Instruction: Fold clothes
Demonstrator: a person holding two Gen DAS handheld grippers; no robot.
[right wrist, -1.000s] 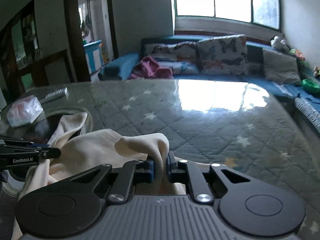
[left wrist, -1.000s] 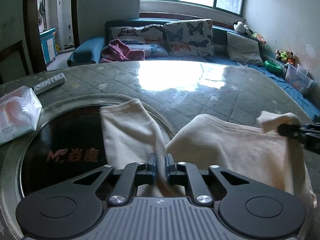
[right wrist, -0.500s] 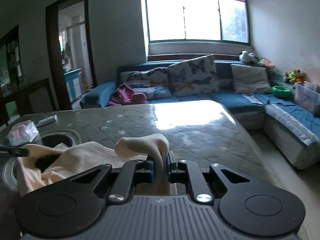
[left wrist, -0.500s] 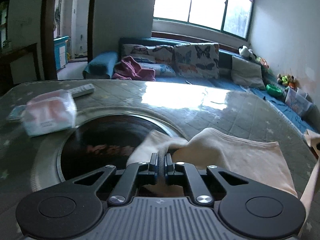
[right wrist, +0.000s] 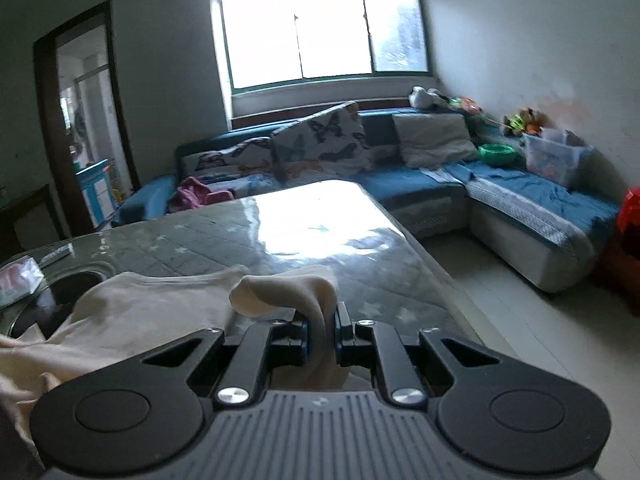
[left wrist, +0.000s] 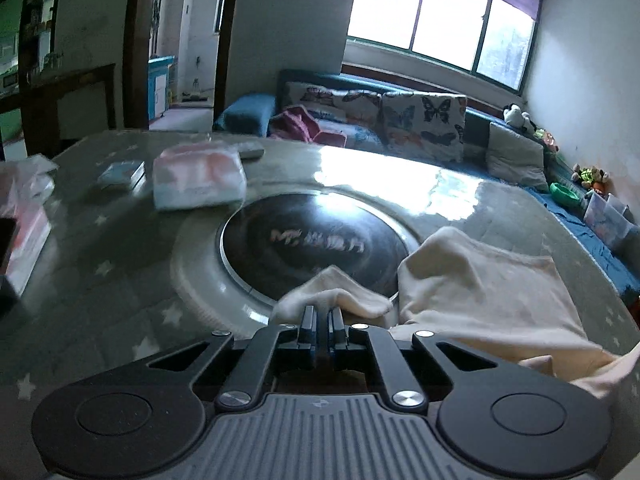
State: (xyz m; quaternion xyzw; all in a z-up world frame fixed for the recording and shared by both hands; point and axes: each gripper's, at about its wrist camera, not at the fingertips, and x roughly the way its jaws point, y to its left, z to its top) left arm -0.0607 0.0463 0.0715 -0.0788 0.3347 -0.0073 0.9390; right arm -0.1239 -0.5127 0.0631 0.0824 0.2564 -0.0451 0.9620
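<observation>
Both tools are clamped on the cream garment (left wrist: pixel 480 280): the left tool (left wrist: pixel 320 322) pinches a bunched edge near the black disc (left wrist: pixel 312 248) set in the tabletop (left wrist: pixel 120 280), and the right tool (right wrist: pixel 322 328) grips a folded-over corner out by the tabletop's far side. Looks like the spread-it-out step to me, cloth half draped on the glass and strung between the two. Next move probably needs both corners pulled apart evenly and laid flat before any fold.

Bright 3-pane window (right wrist: pixel 324 36) w/ purple blind, blue L-sofa (right wrist: pixel 500 196) below, white walls, dark doorway (right wrist: pixel 84 128) left.
</observation>
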